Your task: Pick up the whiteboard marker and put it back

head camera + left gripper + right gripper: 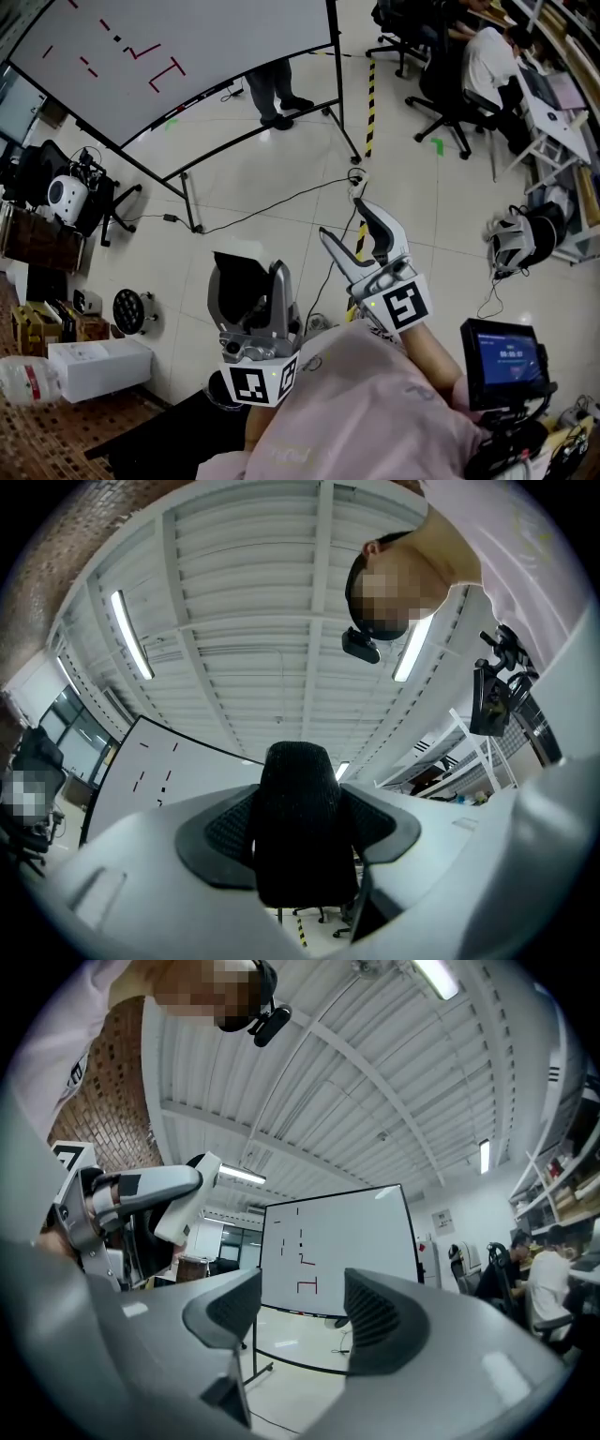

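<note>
We hold both out, tipped up a bit. Our left gripper (251, 272) pinches a black thing (300, 827). Our right gripper (342, 217) gapes, empty.

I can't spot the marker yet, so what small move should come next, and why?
Probably walk closer to the whiteboard: it stands across the floor, out of reach, and no marker shows from here. The right tool is open and empty; the left tool holds a black block.

Black cable (281, 201) on pale floor (427, 211)
</note>
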{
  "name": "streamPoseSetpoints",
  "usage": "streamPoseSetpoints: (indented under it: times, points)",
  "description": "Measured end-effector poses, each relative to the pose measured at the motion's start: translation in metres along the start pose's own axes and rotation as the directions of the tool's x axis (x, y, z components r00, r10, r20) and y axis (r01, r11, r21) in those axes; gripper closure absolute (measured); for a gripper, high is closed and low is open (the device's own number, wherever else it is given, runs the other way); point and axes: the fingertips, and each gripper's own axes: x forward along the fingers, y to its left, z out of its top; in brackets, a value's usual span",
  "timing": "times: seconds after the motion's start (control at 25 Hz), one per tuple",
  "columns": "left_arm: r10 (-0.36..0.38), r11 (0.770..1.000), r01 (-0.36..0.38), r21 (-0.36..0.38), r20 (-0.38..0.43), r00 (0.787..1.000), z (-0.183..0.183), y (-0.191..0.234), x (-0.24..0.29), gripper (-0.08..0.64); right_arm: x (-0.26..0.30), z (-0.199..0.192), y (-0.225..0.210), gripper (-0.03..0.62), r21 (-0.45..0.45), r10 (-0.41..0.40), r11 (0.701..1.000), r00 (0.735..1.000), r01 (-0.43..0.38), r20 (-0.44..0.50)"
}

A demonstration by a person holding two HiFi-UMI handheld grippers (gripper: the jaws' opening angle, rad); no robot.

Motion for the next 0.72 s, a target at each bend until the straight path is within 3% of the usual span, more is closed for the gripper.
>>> streamPoseSetpoints:
  times: [0.72]
  points:
    - [-0.007, 1.0, 0.007, -0.01, -0.01, 1.0, -0.005, -0.023, 0.003, 0.288, -0.015, 0.004, -0.006, 0.321, -0.007, 0.015, 1.0, 1.0, -0.015, 0.003]
